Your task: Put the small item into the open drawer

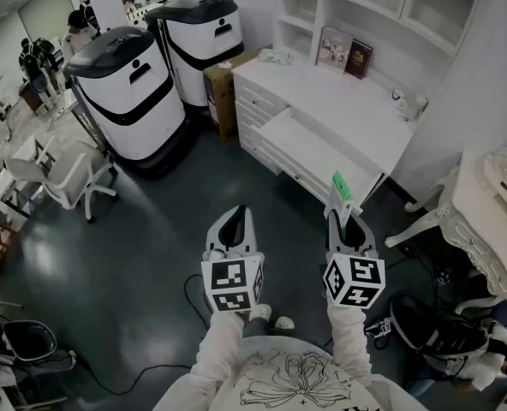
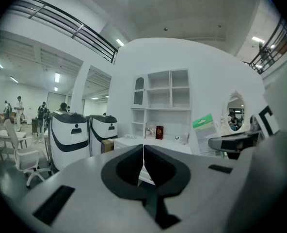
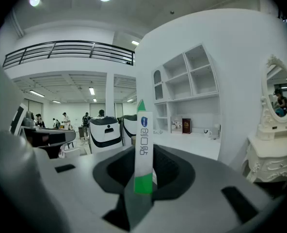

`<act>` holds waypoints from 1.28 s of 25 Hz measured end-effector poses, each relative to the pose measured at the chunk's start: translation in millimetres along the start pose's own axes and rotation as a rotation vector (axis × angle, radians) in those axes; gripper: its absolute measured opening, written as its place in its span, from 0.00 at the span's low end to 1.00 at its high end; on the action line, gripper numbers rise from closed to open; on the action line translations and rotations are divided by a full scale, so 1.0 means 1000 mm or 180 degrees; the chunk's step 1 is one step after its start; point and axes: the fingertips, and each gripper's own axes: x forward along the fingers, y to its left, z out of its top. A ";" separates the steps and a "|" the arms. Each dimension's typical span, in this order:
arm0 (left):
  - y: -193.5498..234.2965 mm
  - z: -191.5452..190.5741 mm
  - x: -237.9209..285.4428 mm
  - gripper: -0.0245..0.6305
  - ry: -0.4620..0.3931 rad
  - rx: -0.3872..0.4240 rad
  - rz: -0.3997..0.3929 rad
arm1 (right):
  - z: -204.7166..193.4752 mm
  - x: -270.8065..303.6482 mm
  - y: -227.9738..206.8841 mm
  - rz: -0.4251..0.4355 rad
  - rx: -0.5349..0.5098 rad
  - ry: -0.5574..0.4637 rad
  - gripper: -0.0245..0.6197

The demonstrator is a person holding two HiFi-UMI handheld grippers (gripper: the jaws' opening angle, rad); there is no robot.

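Right gripper (image 3: pixel 143 173) is clamped on a narrow white packet (image 3: pixel 144 147) with green ends. Its jaws pinch the lower green end, and the rest of the packet stands upright past the jaw tips. Left gripper (image 2: pixel 143 165) holds nothing and its jaws are pressed together, with only a thin seam between them. In the head view both grippers are held out side by side over the dark floor (image 1: pixel 142 255), the left one on the left and the right one on the right, each pointing ahead and a little downward.

Ahead of the right gripper stands a white desk (image 1: pixel 348 101) with its wide drawer (image 1: pixel 313 148) pulled out toward the person. The packet's tip shows against the drawer's near right corner, but the packet is in the jaws, not in the drawer. Two books (image 1: pixel 343 54) lean at the far side of the desk top. Left of the desk sits a cardboard box (image 1: pixel 222 92), then two large white-and-black machines (image 1: pixel 129 101). A white chair (image 1: pixel 61 174) stands at the far left, and an ornate white table (image 1: pixel 485 204) at the right.
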 end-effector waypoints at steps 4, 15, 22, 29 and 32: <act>0.005 -0.002 0.004 0.05 0.0009 -0.0003 -0.0006 | -0.001 0.006 0.004 0.0007 -0.0012 0.0007 0.18; 0.019 -0.002 0.024 0.05 0.0029 -0.0024 -0.0049 | -0.003 0.029 0.010 -0.0023 0.0048 0.0033 0.18; 0.028 -0.008 0.043 0.05 0.0071 0.0003 -0.0126 | -0.009 0.048 0.011 -0.0098 0.0108 0.0058 0.18; 0.044 -0.016 0.053 0.05 0.0169 0.0011 -0.0179 | -0.015 0.061 0.024 -0.0160 0.0138 0.0107 0.18; 0.048 -0.023 0.060 0.05 0.0202 -0.0011 -0.0171 | -0.020 0.067 0.023 -0.0170 0.0124 0.0142 0.18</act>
